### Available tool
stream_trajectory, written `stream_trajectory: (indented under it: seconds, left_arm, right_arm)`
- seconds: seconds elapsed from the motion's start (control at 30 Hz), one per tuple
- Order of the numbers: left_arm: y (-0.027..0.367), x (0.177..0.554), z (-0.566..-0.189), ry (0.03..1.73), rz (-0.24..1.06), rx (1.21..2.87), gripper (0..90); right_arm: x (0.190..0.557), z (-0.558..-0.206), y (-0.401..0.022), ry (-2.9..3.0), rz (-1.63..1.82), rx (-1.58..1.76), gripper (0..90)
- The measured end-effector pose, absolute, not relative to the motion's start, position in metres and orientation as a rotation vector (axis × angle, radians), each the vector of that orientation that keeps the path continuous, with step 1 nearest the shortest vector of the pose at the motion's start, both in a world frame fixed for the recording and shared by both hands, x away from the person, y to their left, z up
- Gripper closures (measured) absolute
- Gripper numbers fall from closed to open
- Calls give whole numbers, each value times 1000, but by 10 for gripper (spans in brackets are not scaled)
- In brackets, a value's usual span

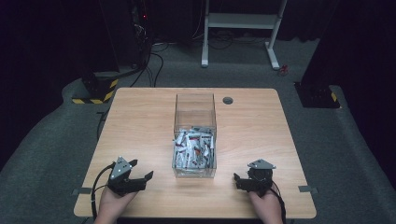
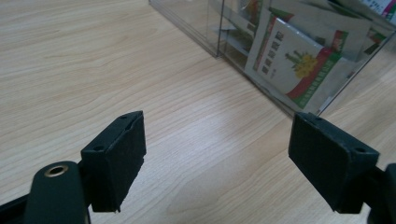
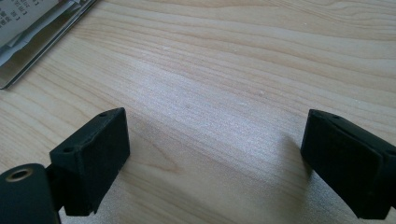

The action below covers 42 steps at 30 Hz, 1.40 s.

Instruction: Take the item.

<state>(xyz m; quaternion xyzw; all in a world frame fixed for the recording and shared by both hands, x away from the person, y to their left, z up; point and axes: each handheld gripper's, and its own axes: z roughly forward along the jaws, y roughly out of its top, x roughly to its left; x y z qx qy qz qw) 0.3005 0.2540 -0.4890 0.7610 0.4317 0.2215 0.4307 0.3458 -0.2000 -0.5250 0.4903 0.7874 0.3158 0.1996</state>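
A light wooden table (image 1: 140, 121) with a round grommet hole (image 1: 228, 100) stood on grey carpet (image 1: 56, 140). Far beyond the grippers rose a white desk frame (image 1: 240, 28); ahead to their left, cables (image 1: 152, 65) trailed past a yellow-and-black striped base (image 1: 95, 91). Dark curtains (image 1: 46, 37) enclosed the dim room.
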Motion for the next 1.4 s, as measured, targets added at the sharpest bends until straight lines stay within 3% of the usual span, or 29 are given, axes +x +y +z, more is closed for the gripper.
stream_trajectory:
  seconds: [0.63,1.4]
  left_arm:
    - [233,296,-455,974,536,1914,210]
    - [180,308,-427,834,469,1942,223]
  right_arm:
    - [346,-525,-200,2208,883,1357,79]
    - [345,-525,-200,2218,888,1349,79]
